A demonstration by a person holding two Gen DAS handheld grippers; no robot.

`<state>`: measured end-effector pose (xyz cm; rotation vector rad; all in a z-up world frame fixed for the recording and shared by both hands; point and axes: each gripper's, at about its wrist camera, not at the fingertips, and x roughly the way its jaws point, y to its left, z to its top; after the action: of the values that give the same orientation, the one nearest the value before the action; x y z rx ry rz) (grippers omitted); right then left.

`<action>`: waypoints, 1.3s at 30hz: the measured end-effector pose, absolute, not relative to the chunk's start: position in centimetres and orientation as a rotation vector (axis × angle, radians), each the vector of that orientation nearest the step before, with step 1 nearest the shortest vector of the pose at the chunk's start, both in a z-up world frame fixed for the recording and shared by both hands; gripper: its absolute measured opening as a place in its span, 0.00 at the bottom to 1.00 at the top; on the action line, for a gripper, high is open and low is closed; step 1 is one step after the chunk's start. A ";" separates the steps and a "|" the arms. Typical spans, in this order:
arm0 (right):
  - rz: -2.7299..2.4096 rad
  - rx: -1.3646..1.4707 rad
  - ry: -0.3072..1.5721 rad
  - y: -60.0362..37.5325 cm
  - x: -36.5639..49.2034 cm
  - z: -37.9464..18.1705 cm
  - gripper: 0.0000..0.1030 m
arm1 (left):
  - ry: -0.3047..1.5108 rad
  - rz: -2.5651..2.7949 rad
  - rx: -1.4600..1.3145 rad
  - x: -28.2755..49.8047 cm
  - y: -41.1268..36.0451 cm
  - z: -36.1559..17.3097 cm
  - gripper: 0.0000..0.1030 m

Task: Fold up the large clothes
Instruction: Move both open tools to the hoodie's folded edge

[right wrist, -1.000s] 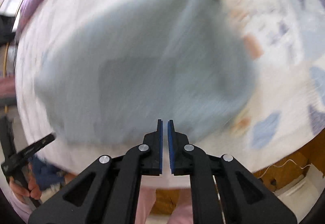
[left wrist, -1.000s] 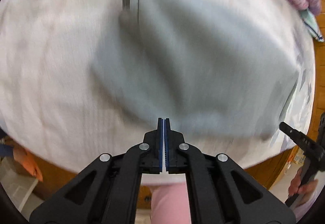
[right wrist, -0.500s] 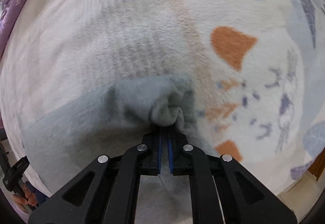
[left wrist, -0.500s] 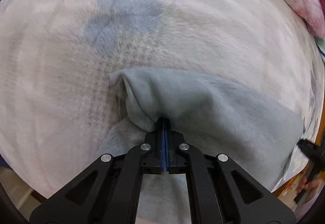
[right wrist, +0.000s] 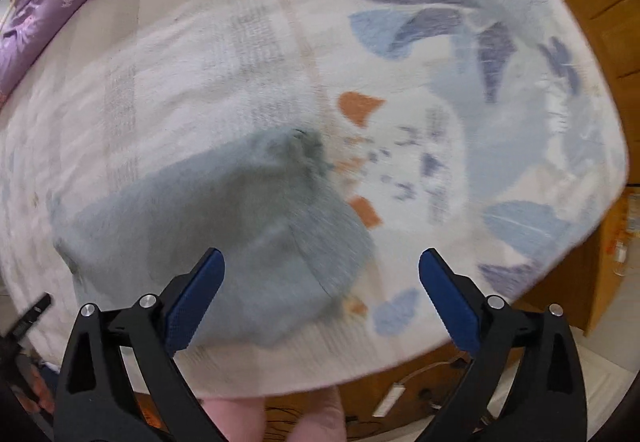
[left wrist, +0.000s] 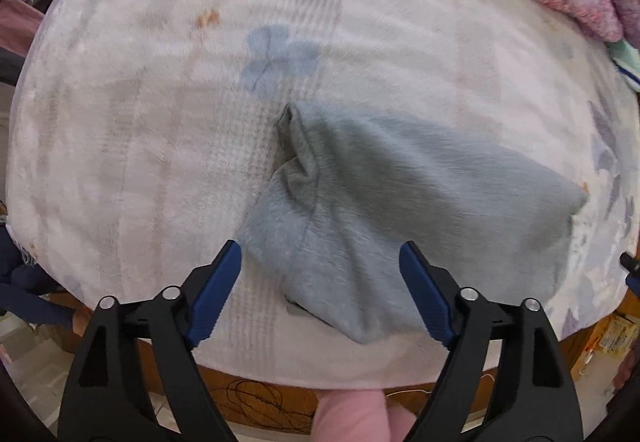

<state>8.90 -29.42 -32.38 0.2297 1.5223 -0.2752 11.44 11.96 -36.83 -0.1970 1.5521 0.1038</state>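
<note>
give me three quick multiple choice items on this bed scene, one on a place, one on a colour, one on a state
1. Where does the folded grey-blue fleece garment lie?
A on the floor
B on the white patterned blanket
C on a chair

2. What colour are the gripper pads?
A blue
B red
C yellow

3. What is between the pads of the left gripper?
A a pinched fold of garment
B a pillow
C nothing, the jaws are opening

Key: 1 B, blanket surrounds it; 2 A, blue strips line the black fingers; 3 C, the garment lies flat beyond them.
</note>
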 end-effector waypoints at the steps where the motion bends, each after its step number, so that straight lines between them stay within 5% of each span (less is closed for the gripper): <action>1: -0.282 0.240 1.520 -29.3 8.4 -31.8 0.92 | 1.541 0.089 -0.198 11.8 11.6 -35.9 0.84; 18: -0.300 0.492 1.513 -34.5 3.2 -29.7 0.92 | 1.453 0.048 -0.188 10.4 6.5 -28.2 0.84; 39: 0.275 0.719 1.420 -36.9 13.6 -46.2 0.92 | 1.451 -0.006 -0.130 10.0 -6.9 -33.5 0.84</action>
<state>13.59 -36.88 -46.19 0.7188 1.4200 0.2750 9.97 -6.92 -33.48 -0.1298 1.4505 -0.0056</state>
